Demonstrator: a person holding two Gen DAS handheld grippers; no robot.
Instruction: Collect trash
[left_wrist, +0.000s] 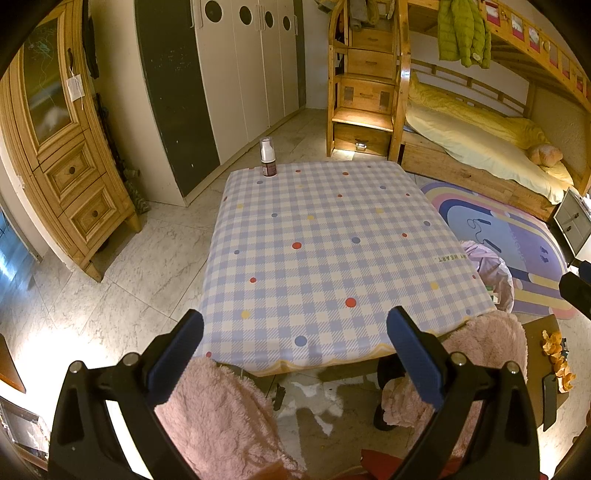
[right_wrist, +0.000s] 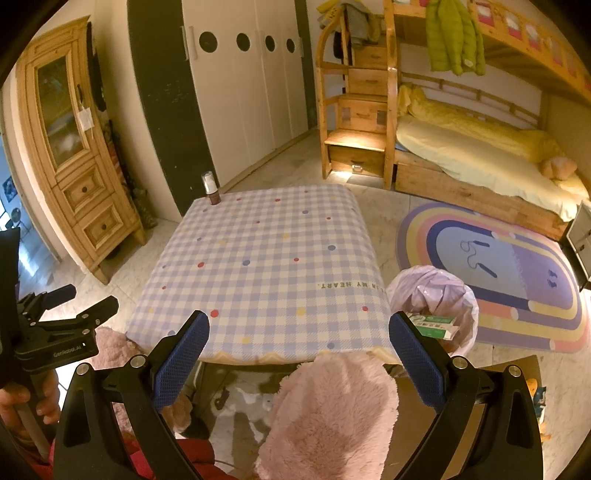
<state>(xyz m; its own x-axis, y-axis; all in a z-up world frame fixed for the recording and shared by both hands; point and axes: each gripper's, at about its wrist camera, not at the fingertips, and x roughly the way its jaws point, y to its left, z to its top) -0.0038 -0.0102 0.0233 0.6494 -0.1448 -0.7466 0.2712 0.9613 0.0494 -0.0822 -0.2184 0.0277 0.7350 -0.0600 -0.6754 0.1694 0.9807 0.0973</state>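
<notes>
A small table under a blue checked cloth (left_wrist: 325, 251) (right_wrist: 266, 266) fills the middle of both views. On its far left corner stands a pump bottle (left_wrist: 267, 158) (right_wrist: 210, 189) with a clear cap. A bin lined with a lilac bag (right_wrist: 436, 295) (left_wrist: 495, 273) stands on the floor at the table's right, with a green-and-white box (right_wrist: 432, 325) inside. My left gripper (left_wrist: 295, 350) is open over the table's near edge, nothing between its fingers. My right gripper (right_wrist: 299, 350) is open too, also empty, near the front edge beside the bin.
Pink fluffy trouser legs (left_wrist: 221, 413) (right_wrist: 332, 406) of the person sit under both grippers. A cardboard sheet with orange peel (left_wrist: 554, 354) lies on the floor at right. A rainbow rug (right_wrist: 498, 266), a bunk bed (right_wrist: 480, 155), a wooden cabinet (left_wrist: 62, 155) and wardrobes surround the table.
</notes>
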